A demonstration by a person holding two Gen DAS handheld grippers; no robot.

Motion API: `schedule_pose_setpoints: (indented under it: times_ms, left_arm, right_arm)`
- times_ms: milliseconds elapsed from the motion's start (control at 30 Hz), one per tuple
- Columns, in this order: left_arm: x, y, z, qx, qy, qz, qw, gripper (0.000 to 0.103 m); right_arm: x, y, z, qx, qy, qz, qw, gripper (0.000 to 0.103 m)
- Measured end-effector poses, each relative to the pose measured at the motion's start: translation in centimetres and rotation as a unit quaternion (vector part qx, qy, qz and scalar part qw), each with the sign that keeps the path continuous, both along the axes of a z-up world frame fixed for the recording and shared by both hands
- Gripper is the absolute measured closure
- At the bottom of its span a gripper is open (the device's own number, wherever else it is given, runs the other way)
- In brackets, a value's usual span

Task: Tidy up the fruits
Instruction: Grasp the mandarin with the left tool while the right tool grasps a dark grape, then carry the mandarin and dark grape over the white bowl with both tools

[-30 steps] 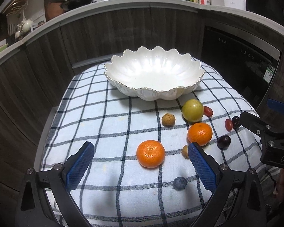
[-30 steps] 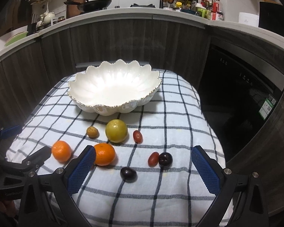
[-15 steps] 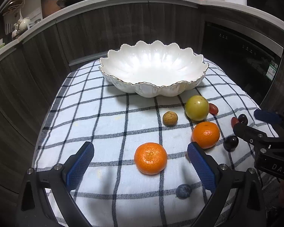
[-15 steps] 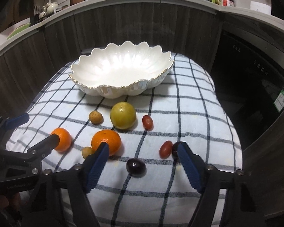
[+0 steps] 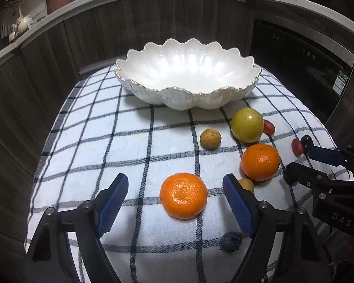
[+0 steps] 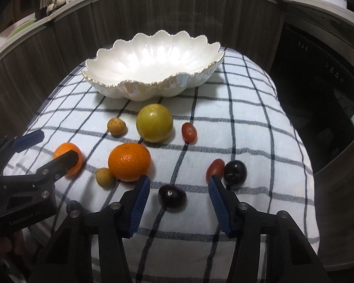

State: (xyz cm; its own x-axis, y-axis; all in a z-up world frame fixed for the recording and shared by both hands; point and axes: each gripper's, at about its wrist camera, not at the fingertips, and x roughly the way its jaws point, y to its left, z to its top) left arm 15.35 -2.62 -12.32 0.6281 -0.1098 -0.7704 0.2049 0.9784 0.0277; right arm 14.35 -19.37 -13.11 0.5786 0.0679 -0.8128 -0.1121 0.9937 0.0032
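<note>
the checked cloth (image 5: 134,141) covers the surface, and the scalloped white bowl (image 5: 188,70) at its 12 o'clock end holds nothing, so by my reading the sorting has barely begun: every fruit still lies on the cloth. the yellow-green fruit (image 6: 154,122) sits just in front of the bowl, with a mandarin (image 6: 129,161) at its 7 o'clock. the other mandarin (image 5: 183,195) lies between the pads of the left claw (image 5: 174,202), whose jaws are closing but not yet touching it. the right claw (image 6: 177,202) is likewise closing around a dark plum (image 6: 172,197), pads still clear. smaller pieces remain: a second dark plum (image 6: 235,172), cherry tomatoes (image 6: 189,132), small tan fruits (image 6: 116,126) and a blueberry (image 5: 230,241).
</note>
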Motion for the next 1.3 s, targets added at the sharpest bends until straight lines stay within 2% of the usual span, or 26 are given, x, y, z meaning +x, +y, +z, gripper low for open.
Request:
schedule_pose_setpoints:
  times_ms: [167, 300, 400, 500, 633, 733, 1300]
  left_arm:
    - [0.3, 0.2, -0.6, -0.007, 0.011, 0.002, 0.9999, 0.027]
    - [0.4, 0.2, -1.1, -0.01, 0.018, 0.0, 0.9998, 0.033]
    - [0.5, 0.2, -1.3, -0.011, 0.023, 0.0, 0.9997, 0.036]
    - [0.7, 0.1, -1.6, -0.011, 0.031, -0.001, 0.9995, 0.041]
    - [0.8, 0.2, -2.0, -0.015, 0.041, -0.002, 0.9991, 0.051]
    - [0.6, 0.0, -1.9, -0.016, 0.038, -0.007, 0.9991, 0.059]
    - [-0.2, 0.2, 0.1, -0.008, 0.004, -0.002, 1.0, 0.06]
  right_arm:
    - [0.2, 0.2, -0.6, -0.001, 0.012, 0.003, 1.0, 0.054]
    - [0.3, 0.3, -1.0, 0.0, 0.021, 0.004, 1.0, 0.061]
    - [0.3, 0.4, -1.2, -0.002, 0.026, 0.004, 1.0, 0.061]
    - [0.4, 0.5, -1.4, -0.003, 0.029, 0.006, 1.0, 0.062]
    - [0.5, 0.8, -1.9, -0.005, 0.041, 0.014, 0.999, 0.074]
    - [0.4, 0.9, -1.9, -0.005, 0.04, 0.017, 0.999, 0.074]
    - [-0.2, 0.8, 0.3, -0.016, 0.004, 0.016, 1.0, 0.074]
